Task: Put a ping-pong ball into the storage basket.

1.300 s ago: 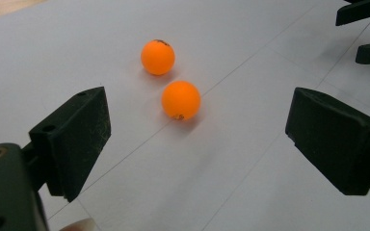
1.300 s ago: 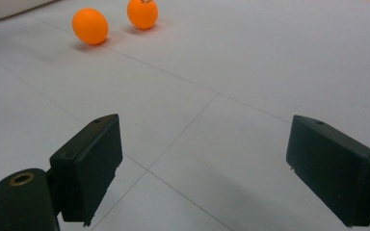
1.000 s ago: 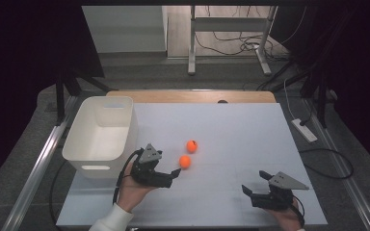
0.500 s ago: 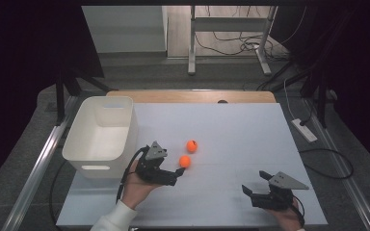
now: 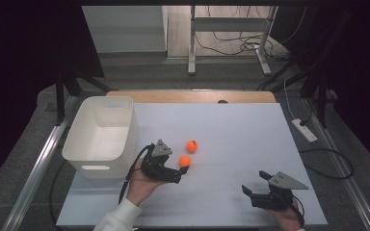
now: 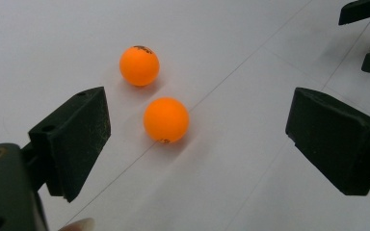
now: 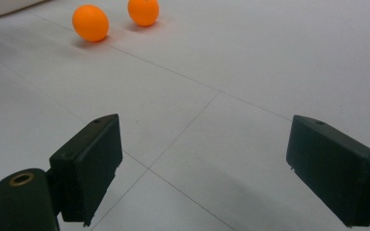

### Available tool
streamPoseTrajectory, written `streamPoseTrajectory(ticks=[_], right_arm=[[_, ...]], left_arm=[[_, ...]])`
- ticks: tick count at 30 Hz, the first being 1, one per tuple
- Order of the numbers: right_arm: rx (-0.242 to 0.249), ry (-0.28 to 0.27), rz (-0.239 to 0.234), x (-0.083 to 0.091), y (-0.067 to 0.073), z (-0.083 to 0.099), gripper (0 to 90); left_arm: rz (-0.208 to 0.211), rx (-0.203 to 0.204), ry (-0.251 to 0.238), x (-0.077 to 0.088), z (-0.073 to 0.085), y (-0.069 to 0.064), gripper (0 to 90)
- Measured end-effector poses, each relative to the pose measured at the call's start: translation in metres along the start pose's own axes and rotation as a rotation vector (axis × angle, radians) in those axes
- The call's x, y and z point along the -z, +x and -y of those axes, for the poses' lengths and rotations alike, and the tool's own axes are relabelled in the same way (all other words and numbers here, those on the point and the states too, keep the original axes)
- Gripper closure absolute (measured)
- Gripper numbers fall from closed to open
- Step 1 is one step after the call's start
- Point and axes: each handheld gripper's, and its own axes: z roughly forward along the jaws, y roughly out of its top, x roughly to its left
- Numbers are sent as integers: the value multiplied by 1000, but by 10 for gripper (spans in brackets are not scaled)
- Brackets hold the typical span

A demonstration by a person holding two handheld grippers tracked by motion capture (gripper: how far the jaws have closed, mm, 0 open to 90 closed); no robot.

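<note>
Two orange balls lie on the white table. The nearer ball [image 5: 184, 161] [image 6: 166, 120] rests just ahead of my left gripper [image 5: 181, 174] [image 6: 197, 108], a little left of centre between its open jaws and untouched by them. Slightly beyond it sits the farther ball [image 5: 191, 146] [image 6: 139, 66]. My right gripper [image 5: 254, 183] [image 7: 204, 127] stands open low over the table's front right, with nothing between its jaws. From the right gripper view both balls [image 7: 90, 22] [image 7: 143, 12] appear far off at the top left.
A white plastic bin [image 5: 101, 137] stands at the left of the table, next to my left hand; its corner [image 7: 5, 6] appears in the right gripper view. The right gripper's jaws [image 6: 366, 33] appear at the left gripper view's top right. A power strip [image 5: 304, 130] lies off the table's right edge.
My left gripper has edged to the right, closer to the nearer orange ball. The right gripper and both balls have stayed put.
</note>
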Motion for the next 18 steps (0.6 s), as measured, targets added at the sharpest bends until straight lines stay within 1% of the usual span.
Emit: streamPoseTrajectory(ticks=[5, 7, 9, 12, 13, 18], right_arm=[[1, 3, -1, 0, 1, 0, 127], [1, 2, -1, 0, 1, 0, 127], [2, 3, -1, 0, 1, 0, 127], [0, 7, -1, -1, 1, 0, 127], [2, 9, 0, -1, 1, 0, 127], [2, 8, -2, -1, 0, 1, 127]], left_arm=[[-9, 6, 11, -5, -1, 2, 91], [-11, 14, 23, -9, -1, 3, 90], [-11, 13, 36, -13, -1, 4, 90], [-9, 19, 43, -18, -2, 5, 91], [-8, 21, 51, -22, -2, 6, 91], [-11, 23, 71, -29, -1, 9, 91]])
